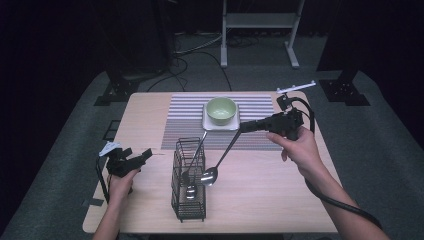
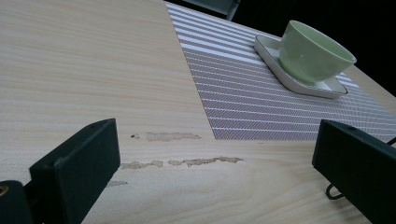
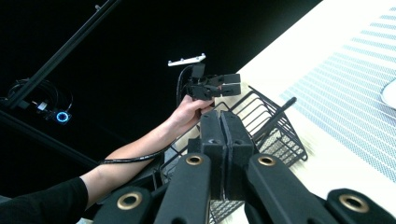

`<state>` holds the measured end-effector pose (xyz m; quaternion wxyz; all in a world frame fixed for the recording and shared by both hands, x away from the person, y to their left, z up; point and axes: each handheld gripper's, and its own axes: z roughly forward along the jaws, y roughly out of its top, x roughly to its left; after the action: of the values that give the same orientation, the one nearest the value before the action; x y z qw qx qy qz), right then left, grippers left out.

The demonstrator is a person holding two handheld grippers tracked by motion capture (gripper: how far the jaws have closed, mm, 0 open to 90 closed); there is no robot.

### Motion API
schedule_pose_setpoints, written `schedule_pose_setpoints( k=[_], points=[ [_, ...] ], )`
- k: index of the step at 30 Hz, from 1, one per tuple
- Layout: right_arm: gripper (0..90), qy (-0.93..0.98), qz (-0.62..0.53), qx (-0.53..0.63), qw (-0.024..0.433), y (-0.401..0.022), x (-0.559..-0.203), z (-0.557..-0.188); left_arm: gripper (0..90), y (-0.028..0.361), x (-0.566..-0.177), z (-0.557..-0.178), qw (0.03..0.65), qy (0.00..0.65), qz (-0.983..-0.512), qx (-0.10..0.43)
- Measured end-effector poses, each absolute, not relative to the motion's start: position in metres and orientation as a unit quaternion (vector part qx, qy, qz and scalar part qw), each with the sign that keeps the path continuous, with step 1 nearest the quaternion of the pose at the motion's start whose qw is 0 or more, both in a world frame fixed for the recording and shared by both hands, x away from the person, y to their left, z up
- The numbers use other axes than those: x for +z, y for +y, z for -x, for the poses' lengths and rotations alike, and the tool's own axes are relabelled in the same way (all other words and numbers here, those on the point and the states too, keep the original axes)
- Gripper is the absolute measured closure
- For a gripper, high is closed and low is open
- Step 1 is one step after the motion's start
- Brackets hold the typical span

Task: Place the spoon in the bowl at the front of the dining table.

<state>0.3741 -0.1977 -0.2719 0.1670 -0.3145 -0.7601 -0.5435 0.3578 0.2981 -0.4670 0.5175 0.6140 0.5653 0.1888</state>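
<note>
My right gripper (image 1: 242, 128) is shut on the top of a metal spoon (image 1: 220, 160). The spoon hangs slanting down to the left, with its bowl beside the right rim of a black wire basket (image 1: 189, 205). In the right gripper view the jaws (image 3: 222, 116) are pressed together above the basket (image 3: 275, 135). Another spoon (image 1: 190, 188) stands inside the basket, its handle leaning up to the right. My left gripper (image 1: 137, 154) is open and holds nothing, low over the table left of the basket. Its jaws (image 2: 219, 163) stand wide apart over bare wood.
A green bowl (image 1: 221, 110) sits on a white square plate (image 1: 209, 124) on a striped placemat (image 1: 185, 117) at the back middle. The same bowl (image 2: 313, 51) and placemat (image 2: 252, 98) lie ahead in the left gripper view. The wooden table (image 1: 280, 200) has scuffs near the mat.
</note>
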Motion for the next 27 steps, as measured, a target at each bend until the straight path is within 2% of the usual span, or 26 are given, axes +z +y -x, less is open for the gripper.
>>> schedule_pose_setpoints(
  k=[27],
  points=[
    [88.9, -0.747, 0.349, -0.542, 0.164, -0.231, -0.293, -0.376, 0.0, 0.299, -0.467, -0.357, 0.517, 0.567, -0.613, 0.19]
  ],
)
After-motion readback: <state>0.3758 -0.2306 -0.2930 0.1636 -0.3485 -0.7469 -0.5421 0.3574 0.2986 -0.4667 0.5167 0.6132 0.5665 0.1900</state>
